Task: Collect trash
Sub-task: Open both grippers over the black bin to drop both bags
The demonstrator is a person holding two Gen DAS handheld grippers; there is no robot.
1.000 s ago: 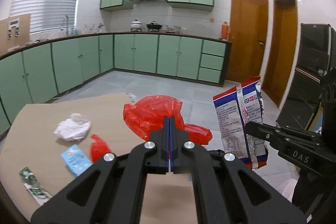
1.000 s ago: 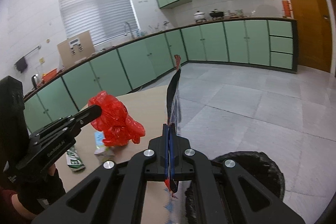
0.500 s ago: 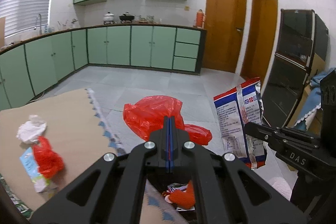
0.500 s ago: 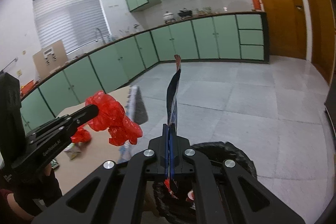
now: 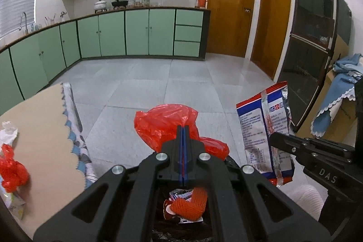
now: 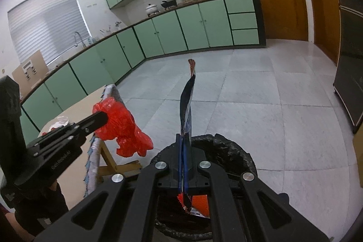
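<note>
The left gripper (image 5: 182,128) pinched a red plastic bag (image 5: 165,121), bulging toward its eleven o'clock. The right gripper (image 6: 186,135) clamped a snack wrapper (image 6: 187,106), standing toward twelve. Both hung above the black-lined bin (image 6: 229,149).

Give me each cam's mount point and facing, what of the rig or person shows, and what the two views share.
Left wrist: on the left gripper, looking forward and down past its shut fingers over the bin to the far doors; it holds a red bag; the right gripper shows at right.
Right wrist: on the right gripper, facing the bin and cabinets; it holds a snack wrapper edge-on; the left gripper and a dark sleeve show at left.
Shared: bin, bag, wrapper, table.
</note>
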